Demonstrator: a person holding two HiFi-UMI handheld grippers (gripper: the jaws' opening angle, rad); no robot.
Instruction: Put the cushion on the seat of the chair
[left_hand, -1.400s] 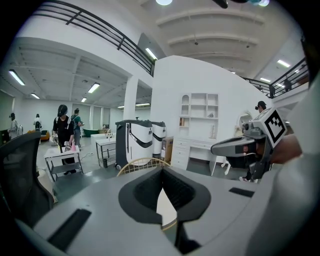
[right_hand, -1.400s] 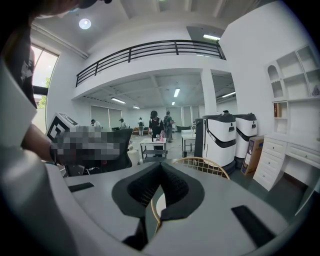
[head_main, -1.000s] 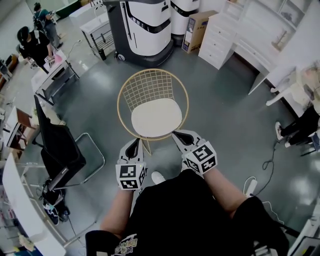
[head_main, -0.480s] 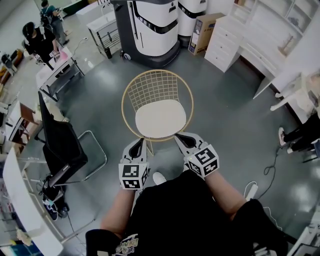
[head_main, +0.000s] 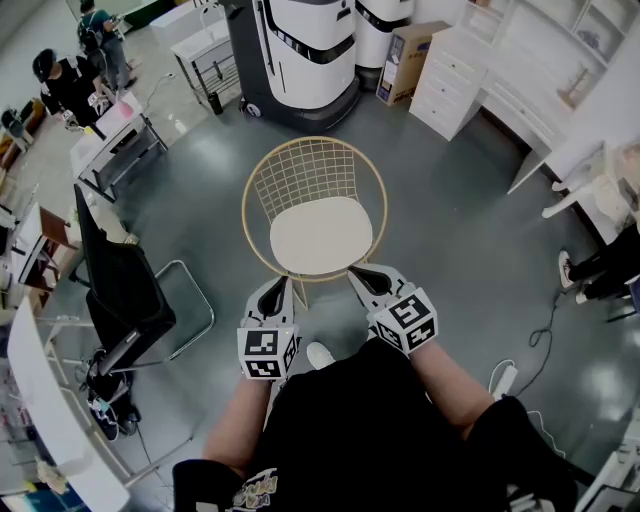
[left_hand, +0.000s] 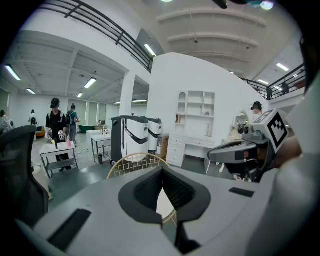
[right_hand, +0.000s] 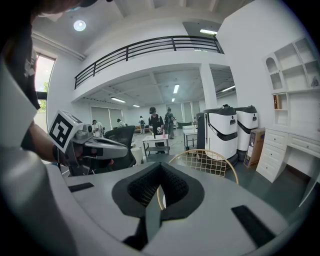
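Head view: cushion already sits on the seat of the chair, just ahead of both claws and between their tips and the backrest. Looks centred, front edge near the front of the hoop. Task reads as done.

Left claw: jaws together, nothing in them. Right claw: same, pads meeting, empty. Both hover just short of the chair's front rim, one either side of the front leg, not touching it as far as I can tell.

Risks from here:
- Claw tips are close to the hoop. A forward nudge would knock the rim, and the chair looks light enough to skate on the floor.
- Cushion looks thin and unfastened on open wire. Any bump to the frame could slide it off-centre or off the front edge.
- White shoe is behind the claws and near the chair base. A step forward could kick the leg.
- Re-gripping the pad to tidy it probably does more harm than good.

Materials and shapes:
- Chair: gold-coloured wire grid shell inside a round hoop, thin legs, likely metal.
- Cushion: off-white, flat, rounded-square pad, smooth face, no visible ties.
- Floor: grey, glossy, shows reflections, so probably slippery.
- Claws: pale hard shells, black ribbed pads forming a V notch, marker cube at the rear.
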